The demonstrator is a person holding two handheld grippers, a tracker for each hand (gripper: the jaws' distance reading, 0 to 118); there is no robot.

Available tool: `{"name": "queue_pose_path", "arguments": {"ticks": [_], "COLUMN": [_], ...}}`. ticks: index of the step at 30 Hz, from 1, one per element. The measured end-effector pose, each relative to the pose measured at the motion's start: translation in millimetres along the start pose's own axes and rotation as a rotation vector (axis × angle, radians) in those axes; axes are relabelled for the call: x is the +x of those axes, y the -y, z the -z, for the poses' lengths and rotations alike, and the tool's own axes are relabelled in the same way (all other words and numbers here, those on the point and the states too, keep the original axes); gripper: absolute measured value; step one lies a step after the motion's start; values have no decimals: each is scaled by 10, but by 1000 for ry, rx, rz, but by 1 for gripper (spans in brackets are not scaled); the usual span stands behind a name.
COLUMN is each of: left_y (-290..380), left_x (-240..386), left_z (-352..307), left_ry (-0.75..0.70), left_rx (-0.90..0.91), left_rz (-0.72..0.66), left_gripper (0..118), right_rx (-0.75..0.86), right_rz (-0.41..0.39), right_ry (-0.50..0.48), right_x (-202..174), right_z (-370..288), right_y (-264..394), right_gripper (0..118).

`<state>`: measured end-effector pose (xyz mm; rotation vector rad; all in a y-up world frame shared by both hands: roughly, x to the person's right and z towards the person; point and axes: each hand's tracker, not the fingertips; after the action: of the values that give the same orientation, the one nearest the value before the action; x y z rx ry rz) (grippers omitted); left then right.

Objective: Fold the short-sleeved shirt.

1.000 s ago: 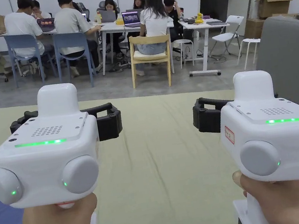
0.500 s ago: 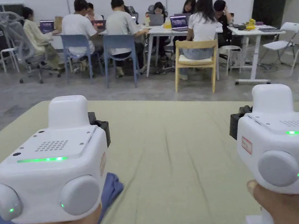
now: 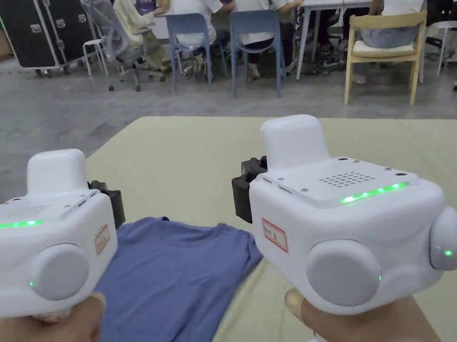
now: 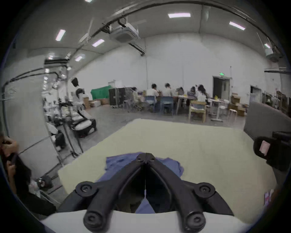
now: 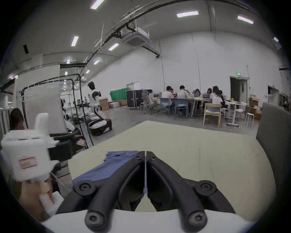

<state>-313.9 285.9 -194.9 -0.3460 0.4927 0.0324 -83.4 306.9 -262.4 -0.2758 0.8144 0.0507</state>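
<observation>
Both the left gripper [image 4: 145, 157] and right gripper [image 5: 145, 153], jaws together and empty, hover above the blue short-sleeved shirt [image 3: 175, 289] lying flat on the pale green table [image 3: 326, 149]; the soft, light cloth looks best pinched at a hem or sleeve edge.

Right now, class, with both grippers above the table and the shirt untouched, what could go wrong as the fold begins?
1. Both the left gripper and the right gripper have their jaws shut; lowered like that, they would likely push the shirt rather than pinch it.
2. The shirt lies near the table edge and might slide off if dragged.
</observation>
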Motion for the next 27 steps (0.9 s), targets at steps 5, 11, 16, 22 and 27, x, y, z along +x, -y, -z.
{"name": "queue_pose_path", "arguments": {"ticks": [5, 11, 16, 22, 27], "left_y": [485, 1347, 1690, 1974, 1902], "left_x": [492, 989, 1142, 1328, 1270], "left_z": [1543, 3221, 3898, 4242, 4131], "left_ry": [193, 253, 212, 195, 193], "left_rx": [-281, -578, -604, -702, -676], "left_rz": [41, -16, -7, 101, 109], "left_gripper": [0, 0, 59, 110, 108], "right_rx": [-99, -236, -299, -360, -375], "right_rz": [-13, -49, -25, 26, 25], "right_ry": [83, 117, 126, 145, 153], "right_x": [388, 762, 1099, 1399, 1442], "right_z": [188, 577, 859, 1057, 1024], "right_y": [248, 522, 717, 1014, 1135], "right_gripper": [4, 4, 4, 4, 4]}}
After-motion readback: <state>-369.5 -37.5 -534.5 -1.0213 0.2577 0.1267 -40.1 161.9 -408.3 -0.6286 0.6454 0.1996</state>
